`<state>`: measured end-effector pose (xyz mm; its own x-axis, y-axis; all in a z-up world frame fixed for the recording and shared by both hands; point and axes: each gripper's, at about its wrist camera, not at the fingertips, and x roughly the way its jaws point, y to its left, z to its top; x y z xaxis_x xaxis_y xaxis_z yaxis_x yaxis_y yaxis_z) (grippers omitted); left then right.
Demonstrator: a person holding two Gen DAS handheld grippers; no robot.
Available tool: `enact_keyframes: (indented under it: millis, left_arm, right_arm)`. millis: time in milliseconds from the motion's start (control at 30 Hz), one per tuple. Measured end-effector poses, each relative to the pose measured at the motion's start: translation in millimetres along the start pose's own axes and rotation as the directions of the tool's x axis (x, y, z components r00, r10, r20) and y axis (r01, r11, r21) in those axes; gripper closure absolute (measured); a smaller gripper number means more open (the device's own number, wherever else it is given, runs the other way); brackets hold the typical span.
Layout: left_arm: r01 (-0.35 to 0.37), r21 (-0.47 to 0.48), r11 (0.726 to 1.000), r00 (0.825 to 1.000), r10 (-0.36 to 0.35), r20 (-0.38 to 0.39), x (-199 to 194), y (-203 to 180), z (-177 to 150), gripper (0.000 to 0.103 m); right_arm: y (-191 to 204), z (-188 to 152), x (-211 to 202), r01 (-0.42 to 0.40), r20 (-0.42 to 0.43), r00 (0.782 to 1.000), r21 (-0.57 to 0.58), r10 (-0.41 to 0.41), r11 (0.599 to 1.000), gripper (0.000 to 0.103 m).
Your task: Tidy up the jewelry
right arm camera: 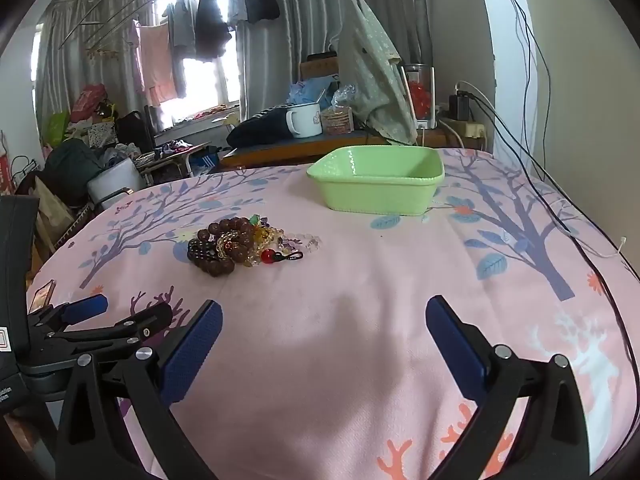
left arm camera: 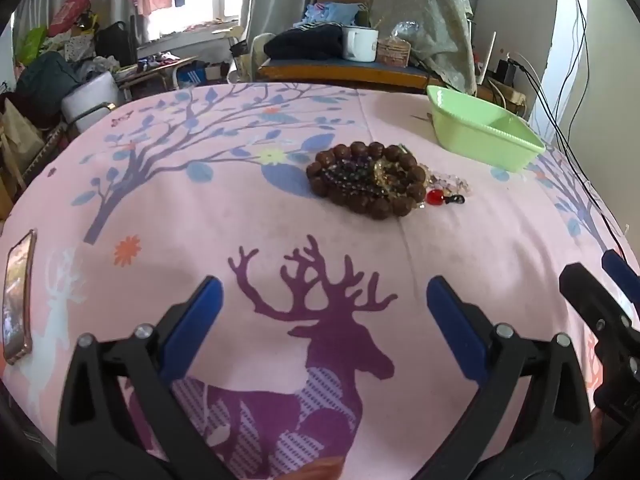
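While both claws gape empty, the bead pile point(left arm camera: 366, 178) lies ahead of the left claw point(left arm camera: 324, 312), left of the right claw point(right arm camera: 324, 336).

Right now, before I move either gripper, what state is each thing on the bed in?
left gripper: open, empty, over the bedsheet
right gripper: open, empty
jewelry pile: heaped on the sheet, untouched
brown bead bracelet: lying flat, ringing smaller pieces
green basin: upright, looks empty
phone: lying flat, screen up
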<state>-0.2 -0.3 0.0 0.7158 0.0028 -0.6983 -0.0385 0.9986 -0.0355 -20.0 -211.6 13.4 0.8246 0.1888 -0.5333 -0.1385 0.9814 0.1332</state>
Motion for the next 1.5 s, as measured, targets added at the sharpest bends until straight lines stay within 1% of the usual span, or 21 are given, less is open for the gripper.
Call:
enact_keyframes:
  millis: [100,167,200,500,600,633,700,833,1033,1200,1267,1367,1500]
  left_arm:
    - [-0.001,0.001,1.0,1.0,0.001,-0.011,0.6,-0.1,0.2,0.005]
    - [0.0,0.002,1.0,1.0,0.0,-0.006,-0.1,-0.2,0.2,0.005]
    - [0.0,0.003,1.0,1.0,0.0,-0.005,-0.3,-0.1,0.2,0.005]
    - [0.01,-0.006,1.0,1.0,-0.01,-0.009,1.0,0.6,-5.4,0.005]
    - [0.044,-0.012,0.999,0.999,-0.044,-0.003,0.1,2.4,-7.3,0.005]
    - [0.055,-0.008,0.998,0.998,-0.055,0.003,-6.1,1.5,-0.5,0.005]
    - [0.084,-0.009,0.996,0.996,-0.084,0.037,-12.2,2.6,-0.9,0.005]
    - [0.064,-0.011,0.998,0.995,-0.063,0.078,-22.0,1.8,-1.2,0.005]
    - [0.0,-0.033,0.999,0.997,0.003,0.082,-23.2,7.2,-0.9,0.005]
    - [0.008,-0.017,1.0,0.995,-0.006,0.101,-27.0,3.9,0.2,0.005]
    - [0.022,-0.019,1.0,0.994,-0.02,0.105,-27.3,4.0,0.6,0.005]
    - [0.043,-0.031,0.999,0.994,-0.039,0.098,-26.3,7.4,-2.0,0.005]
    - [0.042,-0.058,0.997,0.995,-0.036,0.092,-24.8,12.8,-2.4,0.005]
  right_arm:
    - [2.1,-0.2,-0.8,-0.001,-0.005,1.0,0.013,0.001,1.0,0.026]
    - [1.5,2.5,2.5,-0.011,-0.018,1.0,0.024,0.011,1.0,0.026]
    - [-0.3,1.1,2.1,-0.017,-0.011,1.0,0.033,0.017,0.999,0.026]
    - [-0.5,0.0,1.1,-0.013,-0.01,1.0,0.019,0.014,1.0,0.026]
    - [1.0,0.4,-0.9,-0.016,0.0,1.0,0.01,0.016,1.0,0.026]
    - [1.5,0.2,-1.3,-0.016,0.003,1.0,0.007,0.016,1.0,0.026]
    - [5.2,0.8,-3.4,-0.016,0.014,1.0,-0.01,0.017,1.0,0.026]
    - [12.5,2.0,-6.6,-0.027,0.025,0.999,-0.04,0.028,0.999,0.026]
    - [18.1,2.0,-7.6,-0.041,0.021,0.999,-0.06,0.042,0.997,0.026]
    - [16.7,2.5,-6.7,-0.04,0.016,0.999,-0.051,0.04,0.998,0.026]
    - [16.3,2.0,-6.7,-0.039,0.015,0.999,-0.048,0.04,0.998,0.026]
    - [15.2,2.0,-5.9,-0.039,0.011,0.999,-0.042,0.04,0.998,0.026]
    - [14.2,2.0,-5.2,-0.04,0.007,0.999,-0.036,0.04,0.999,0.026]
